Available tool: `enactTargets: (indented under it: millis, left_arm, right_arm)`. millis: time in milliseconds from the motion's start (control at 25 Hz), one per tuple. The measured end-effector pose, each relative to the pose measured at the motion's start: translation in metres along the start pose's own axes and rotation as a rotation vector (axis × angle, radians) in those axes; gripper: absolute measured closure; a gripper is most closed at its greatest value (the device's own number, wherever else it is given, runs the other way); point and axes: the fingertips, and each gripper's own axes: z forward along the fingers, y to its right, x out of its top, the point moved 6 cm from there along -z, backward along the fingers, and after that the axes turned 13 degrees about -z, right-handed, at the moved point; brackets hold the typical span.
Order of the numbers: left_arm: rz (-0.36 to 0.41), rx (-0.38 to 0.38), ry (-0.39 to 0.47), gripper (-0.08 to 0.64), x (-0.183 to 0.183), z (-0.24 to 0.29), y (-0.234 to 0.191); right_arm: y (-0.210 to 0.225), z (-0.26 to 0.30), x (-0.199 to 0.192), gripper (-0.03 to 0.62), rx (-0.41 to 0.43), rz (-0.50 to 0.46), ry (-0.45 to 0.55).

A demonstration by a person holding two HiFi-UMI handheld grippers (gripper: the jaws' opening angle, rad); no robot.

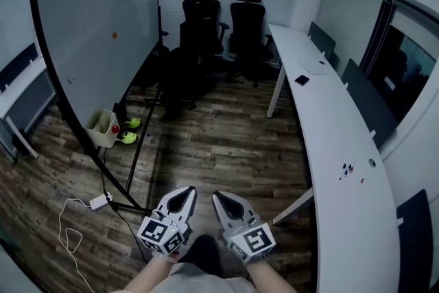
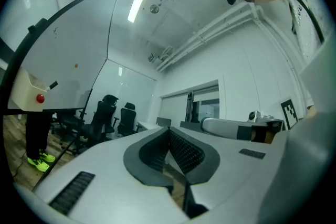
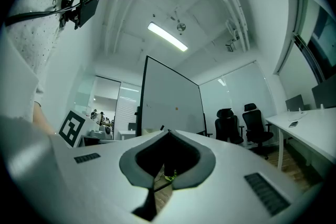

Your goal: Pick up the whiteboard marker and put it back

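Observation:
A large whiteboard [image 1: 96, 17] on a black wheeled frame stands at the left. A cream box [image 1: 101, 128] with a red item hangs at its lower edge. In the left gripper view a short dark stick [image 2: 53, 85], perhaps a marker, pokes out of that box [image 2: 31, 94]. My left gripper [image 1: 182, 193] and right gripper [image 1: 219, 197] are held side by side low over the floor, well short of the board. Both are shut and hold nothing. The left gripper [image 2: 169, 129] faces the chairs and the right gripper [image 3: 168, 132] faces the whiteboard [image 3: 173, 107].
A long white desk [image 1: 329, 120] runs down the right side, with a black phone [image 1: 302, 79] and some small red and dark bits [image 1: 348, 168] on it. Black office chairs [image 1: 206, 24] stand at the back. A power strip with cable [image 1: 99, 202] and bright green shoes [image 1: 129, 130] are by the board's foot.

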Motion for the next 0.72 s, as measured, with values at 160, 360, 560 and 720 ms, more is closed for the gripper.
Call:
enactTargets:
  millis: [160,360,560,720]
  left_arm:
    - [-0.002,0.003,0.001,0.545,-0.001,0.028,-0.023]
    - [-0.011,-0.01,0.001,0.545,0.004,0.068,-0.056]
    - [-0.004,-0.003,-0.005,0.545,0.021,0.112,-0.09]
    - [-0.005,0.004,-0.023,0.545,0.033,0.14,-0.127]
  right_arm:
    - [0.022,0.024,-0.013,0.574,0.01,-0.002,-0.002]
    - [0.052,0.062,-0.027,0.574,0.021,-0.001,-0.025]
    - [0.087,0.109,-0.041,0.574,0.024,0.021,-0.044]
    - [0.107,0.157,-0.054,0.574,0.054,0.04,-0.06]
